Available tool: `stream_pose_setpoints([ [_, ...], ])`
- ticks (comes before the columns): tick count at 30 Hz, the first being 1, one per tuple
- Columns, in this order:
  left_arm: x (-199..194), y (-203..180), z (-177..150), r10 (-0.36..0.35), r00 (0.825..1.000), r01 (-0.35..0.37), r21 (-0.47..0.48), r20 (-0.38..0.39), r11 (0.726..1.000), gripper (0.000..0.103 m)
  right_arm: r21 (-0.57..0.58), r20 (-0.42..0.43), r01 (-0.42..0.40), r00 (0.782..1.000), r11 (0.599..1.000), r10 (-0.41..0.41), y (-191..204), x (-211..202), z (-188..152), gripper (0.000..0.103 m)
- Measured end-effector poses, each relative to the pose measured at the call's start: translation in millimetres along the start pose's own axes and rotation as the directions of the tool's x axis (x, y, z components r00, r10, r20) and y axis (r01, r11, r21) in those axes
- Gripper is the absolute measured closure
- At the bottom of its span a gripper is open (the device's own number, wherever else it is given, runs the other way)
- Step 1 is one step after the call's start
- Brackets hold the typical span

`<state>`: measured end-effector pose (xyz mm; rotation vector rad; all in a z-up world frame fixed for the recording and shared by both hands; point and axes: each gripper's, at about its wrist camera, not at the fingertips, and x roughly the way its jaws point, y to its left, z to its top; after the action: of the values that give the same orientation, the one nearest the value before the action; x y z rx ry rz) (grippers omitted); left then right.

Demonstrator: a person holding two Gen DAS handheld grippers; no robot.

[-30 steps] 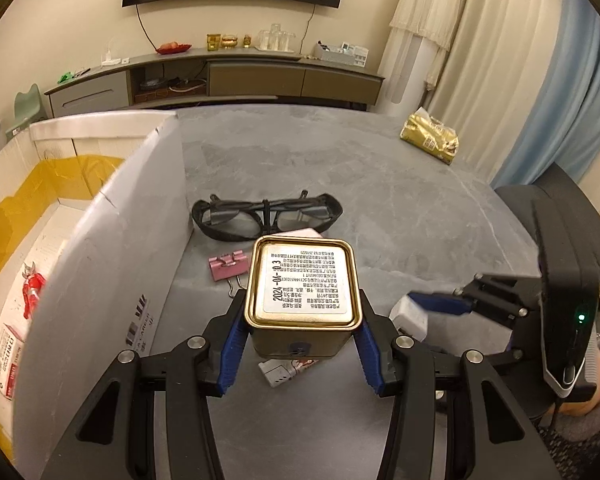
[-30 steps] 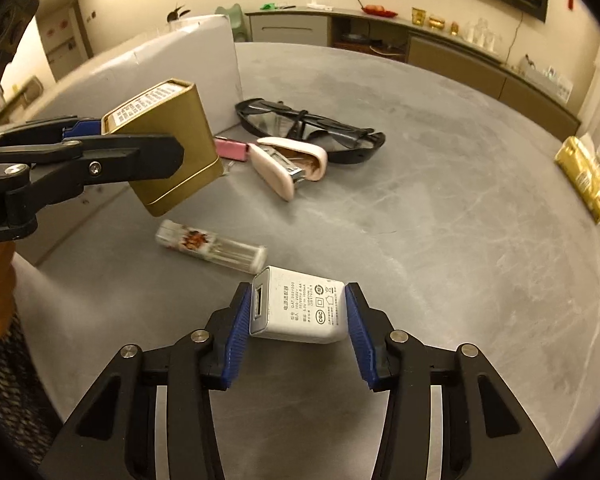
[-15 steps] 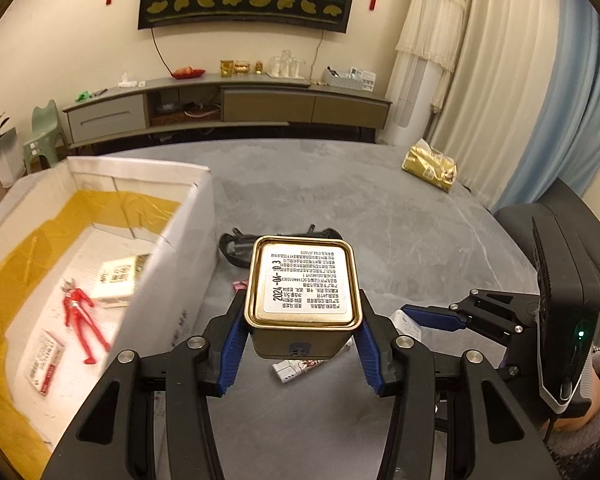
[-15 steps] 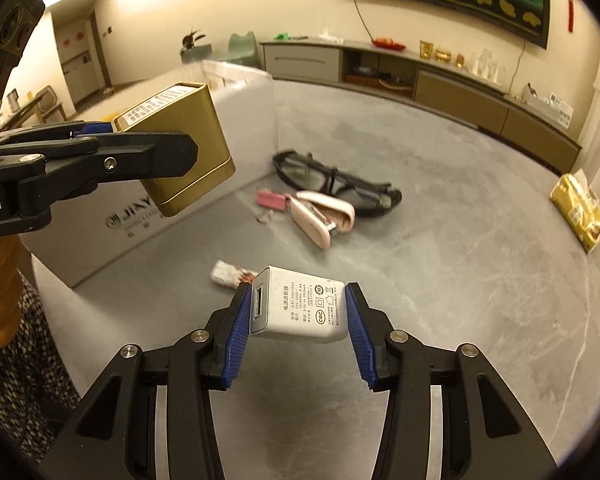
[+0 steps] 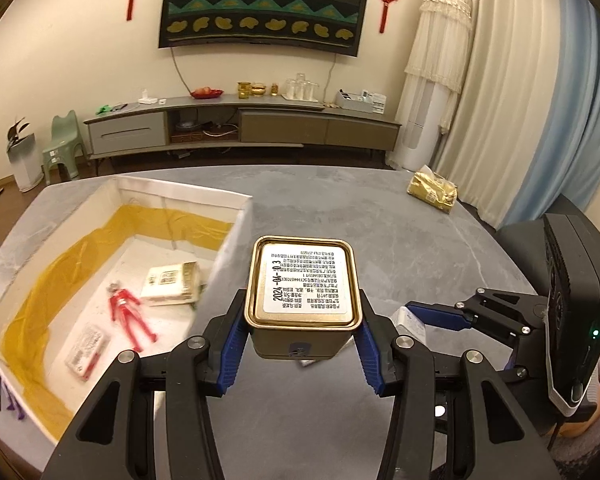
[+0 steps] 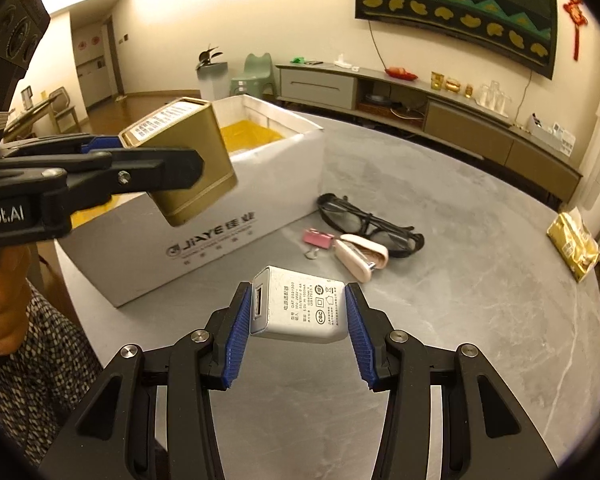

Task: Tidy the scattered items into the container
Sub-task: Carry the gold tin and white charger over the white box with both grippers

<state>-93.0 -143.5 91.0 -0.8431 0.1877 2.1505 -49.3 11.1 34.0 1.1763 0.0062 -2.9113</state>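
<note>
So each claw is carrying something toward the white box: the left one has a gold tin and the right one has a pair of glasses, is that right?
Not quite. The left gripper does hold the gold tin, but the right gripper holds a white phone charger. The right wrist view shows the glasses lying on the table beside the white box.

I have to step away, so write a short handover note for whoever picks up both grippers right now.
Left gripper: shut on the gold tin, held in the air beside the box.
Right gripper: shut on the white charger, above the table.
Done: toy figure and two packets already in the box.
Left: drop the tin and charger in, then collect the glasses, pink clip and stapler.
</note>
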Motion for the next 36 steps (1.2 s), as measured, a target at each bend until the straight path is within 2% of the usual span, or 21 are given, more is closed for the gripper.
stream_pose_setpoints([
  [10, -47, 52, -5, 0.071, 0.995, -0.065, -0.086, 0.065, 0.994, 0.052, -0.014, 0.039, -0.035, 0.999, 0.999, 0.035, 33, -18, 19, 0.055],
  [23, -70, 94, -6, 0.105, 0.989, -0.087, -0.164, 0.106, 0.983, 0.052, -0.066, 0.059, -0.108, 0.992, 0.992, 0.112, 82, -26, 61, 0.055],
  [30, -70, 111, -6, 0.131, 0.987, -0.111, -0.199, 0.09, 0.974, 0.052, -0.11, 0.066, -0.117, 0.99, 0.987, 0.124, 99, -27, 82, 0.055],
  [36, -61, 123, -6, 0.165, 0.985, -0.154, -0.189, 0.047, 0.97, 0.052, -0.138, 0.035, -0.13, 0.99, 0.982, 0.136, 105, -19, 100, 0.055],
])
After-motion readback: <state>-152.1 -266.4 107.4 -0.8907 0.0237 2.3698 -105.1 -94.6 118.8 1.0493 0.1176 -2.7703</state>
